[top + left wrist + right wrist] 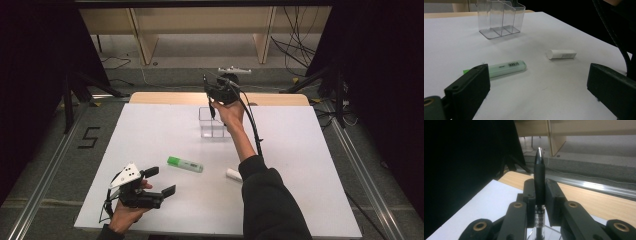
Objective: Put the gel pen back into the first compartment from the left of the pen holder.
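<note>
White table (150, 130) carries a clear organizer (212, 122) at its far middle. Right tongs (212, 97) clamp a black pen (539, 177) just above it, long axis upright. Left tongs (162, 181) rest open at near left, well apart from it.

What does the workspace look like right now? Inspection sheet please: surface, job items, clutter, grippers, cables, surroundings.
Surface: white board on a wooden table, no marks seen.
Job's things: black pen clamped in the right gripper, raised over the clear organiser.
Clutter: green highlighter and white cylinder lying loose mid-board.
Grippers: right shut on the pen; left gripper open, near the front left edge, nothing between its jaws.
Cables: right gripper's cable trails along the forearm; loose cables on the floor.
Surroundings: wooden furniture behind, black curtains at the sides.
</note>
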